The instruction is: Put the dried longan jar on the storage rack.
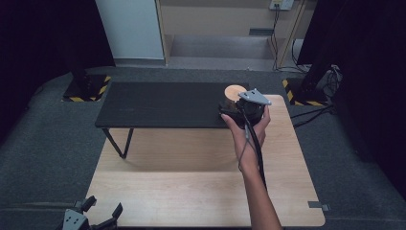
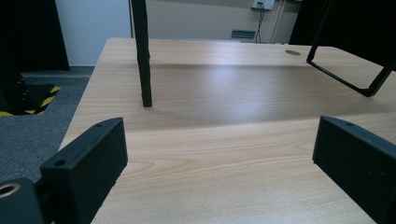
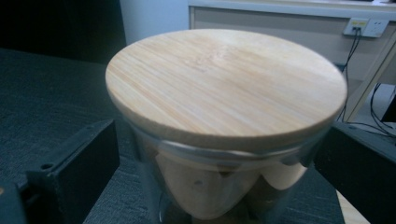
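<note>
The right tongs (image 1: 229, 108) sit around the jar (image 3: 224, 154) (wooden lid on top), jaws apart and not pressing it. Far from the jar, the left tongs (image 1: 102, 211) gape wide over the surface (image 1: 191, 177).

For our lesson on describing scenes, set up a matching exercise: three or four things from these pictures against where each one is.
Things:
1. jar
2. wooden lid
3. left claw
4. black shelf

Places:
a. near edge of the wooden table
b. far side of the table
c. between the right claw jaws
d. on top of the jar

Pairs: 1-c, 2-d, 3-a, 4-b
</note>
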`<state>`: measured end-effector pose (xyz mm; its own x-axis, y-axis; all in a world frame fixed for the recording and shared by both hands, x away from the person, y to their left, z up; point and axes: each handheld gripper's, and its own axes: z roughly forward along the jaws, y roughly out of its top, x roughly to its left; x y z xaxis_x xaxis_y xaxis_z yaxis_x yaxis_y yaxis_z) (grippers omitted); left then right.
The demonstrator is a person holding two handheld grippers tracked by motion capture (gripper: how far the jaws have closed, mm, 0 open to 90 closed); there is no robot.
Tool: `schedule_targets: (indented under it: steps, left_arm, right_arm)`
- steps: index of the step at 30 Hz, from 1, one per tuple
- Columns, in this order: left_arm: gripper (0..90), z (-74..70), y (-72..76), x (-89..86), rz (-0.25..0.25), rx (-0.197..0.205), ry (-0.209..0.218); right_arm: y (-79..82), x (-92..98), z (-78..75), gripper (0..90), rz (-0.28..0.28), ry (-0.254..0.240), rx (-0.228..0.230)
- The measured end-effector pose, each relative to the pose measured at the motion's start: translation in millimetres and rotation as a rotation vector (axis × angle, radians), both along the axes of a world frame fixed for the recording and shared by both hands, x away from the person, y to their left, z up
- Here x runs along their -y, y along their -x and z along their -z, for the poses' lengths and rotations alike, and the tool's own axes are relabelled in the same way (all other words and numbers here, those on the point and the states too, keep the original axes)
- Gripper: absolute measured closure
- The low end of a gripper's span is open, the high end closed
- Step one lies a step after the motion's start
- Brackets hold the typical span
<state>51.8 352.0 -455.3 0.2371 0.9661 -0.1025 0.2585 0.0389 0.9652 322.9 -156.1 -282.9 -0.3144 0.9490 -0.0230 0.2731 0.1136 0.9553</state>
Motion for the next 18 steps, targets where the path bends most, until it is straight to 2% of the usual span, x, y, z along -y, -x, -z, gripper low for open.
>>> schedule_targets:
  steps: [18]
  left_arm:
    - [1.8,-0.4,0.8,-0.1,0.001,0.004,0.001]
  right_arm:
    - [3.9,2.8,-1.5,0.7,0.004,-0.003,0.009]
